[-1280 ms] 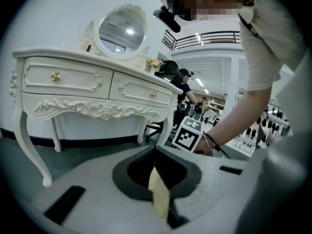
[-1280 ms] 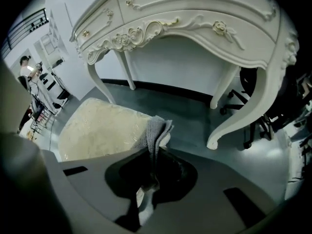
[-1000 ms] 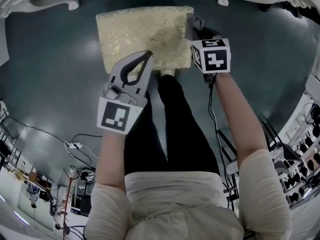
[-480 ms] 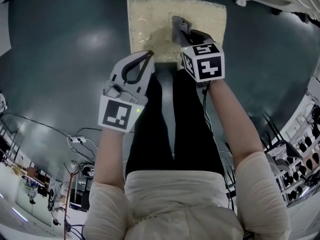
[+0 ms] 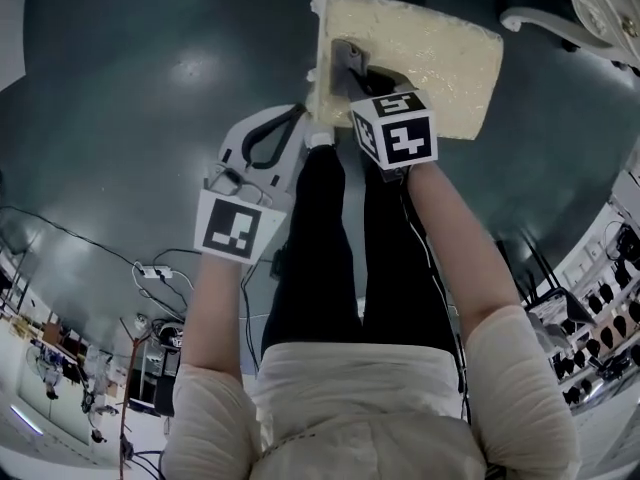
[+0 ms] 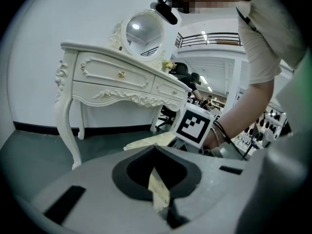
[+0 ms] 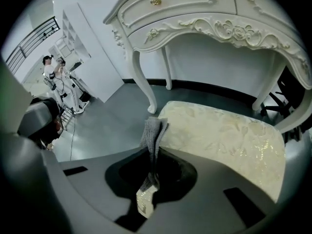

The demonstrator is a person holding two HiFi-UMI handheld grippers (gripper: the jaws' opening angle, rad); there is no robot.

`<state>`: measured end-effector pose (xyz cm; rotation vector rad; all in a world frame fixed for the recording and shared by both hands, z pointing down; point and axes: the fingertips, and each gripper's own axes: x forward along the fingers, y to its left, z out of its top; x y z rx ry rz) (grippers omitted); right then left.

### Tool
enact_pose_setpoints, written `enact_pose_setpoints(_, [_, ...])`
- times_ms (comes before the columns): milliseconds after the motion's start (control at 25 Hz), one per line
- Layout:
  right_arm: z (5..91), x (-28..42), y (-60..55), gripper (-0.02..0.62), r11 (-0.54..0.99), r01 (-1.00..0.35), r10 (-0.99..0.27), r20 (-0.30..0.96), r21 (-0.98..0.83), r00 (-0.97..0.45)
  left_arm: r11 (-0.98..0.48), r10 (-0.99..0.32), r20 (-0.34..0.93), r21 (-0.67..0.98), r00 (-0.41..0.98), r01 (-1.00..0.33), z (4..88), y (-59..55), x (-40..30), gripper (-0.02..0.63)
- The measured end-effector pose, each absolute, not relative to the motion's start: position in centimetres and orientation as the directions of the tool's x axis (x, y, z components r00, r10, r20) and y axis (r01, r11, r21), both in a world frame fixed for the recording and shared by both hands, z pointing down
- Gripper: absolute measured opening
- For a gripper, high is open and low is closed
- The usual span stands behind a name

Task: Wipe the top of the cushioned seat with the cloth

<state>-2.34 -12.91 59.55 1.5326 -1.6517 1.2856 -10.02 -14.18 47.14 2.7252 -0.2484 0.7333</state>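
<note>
The cream patterned cushioned seat [image 5: 440, 53] lies at the top of the head view, on the dark floor. My right gripper [image 5: 345, 56] is over its near left part, shut on a grey cloth [image 7: 153, 129] that sticks out past the jaw tips. In the right gripper view the cloth hangs at the seat's [image 7: 224, 138] left corner; whether it touches the seat I cannot tell. My left gripper [image 5: 296, 113] is shut and holds nothing, just off the seat's left edge over the floor. The left gripper view [image 6: 155, 149] shows the seat [image 6: 146, 141] and the right gripper's marker cube [image 6: 195, 126].
A white carved dressing table [image 7: 214, 13] with a round mirror [image 6: 143, 32] stands right behind the seat, its legs [image 7: 144, 84] near the seat's far corners. The person's legs [image 5: 340, 258] are below the seat. Cables and a power strip [image 5: 150, 268] lie on the floor at the left.
The right gripper has carried the cloth across the seat from its right edge to its left part. The head view has swung, so the seat now sits further right. The left gripper has hardly moved.
</note>
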Motion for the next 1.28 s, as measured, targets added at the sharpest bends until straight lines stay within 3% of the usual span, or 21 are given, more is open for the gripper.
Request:
enact_pose_setpoints(480, [60.4, -2.4, -12.9, 0.028, -0.093, -0.944, -0.442, 0.863, -0.316, -0.246, -0.943, -0.098, 0.534, 0.219, 0.840, -0.250, 47.7, -15.1, -10.7, 0.000])
enact_pose_setpoints(1280, [61.2, 8.7, -4.7, 0.028, -0.183, -0.926, -0.452, 0.864, -0.331, -0.220, -0.963, -0.028, 0.537, 0.211, 0.843, -0.166, 48.3, -9.2, 0.3, 0.000])
